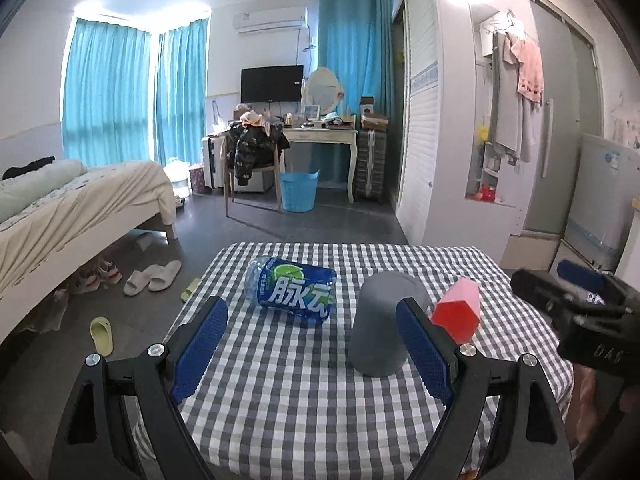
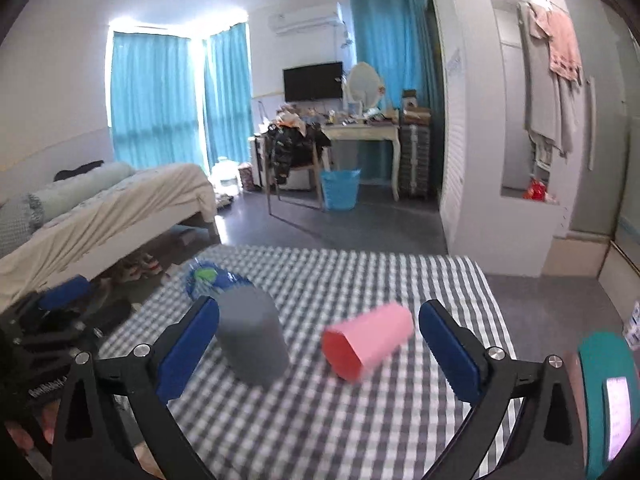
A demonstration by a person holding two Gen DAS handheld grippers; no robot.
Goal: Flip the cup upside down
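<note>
Left wrist view. Left tongs [image 1: 312, 340] spread wide, empty, above near edge of checked table [image 1: 280, 400]. Grey cup [image 1: 378, 324] mouth-down at table centre, just beside right pad. Pink cup [image 1: 456, 312] on its side toward right edge, touching or just behind grey cup. Blue-labelled bottle [image 1: 294, 290] lying toward far left corner. Right tongs [image 1: 576, 300] at right edge; opening cannot be told here.

Right wrist view, blurred. Right tongs [image 2: 320, 344] spread wide, empty. Pink cup [image 2: 368, 340] on its side between pads, red mouth facing near edge. Grey cup [image 2: 252, 340] inverted beside left pad; bottle [image 2: 212, 280] behind it.
</note>
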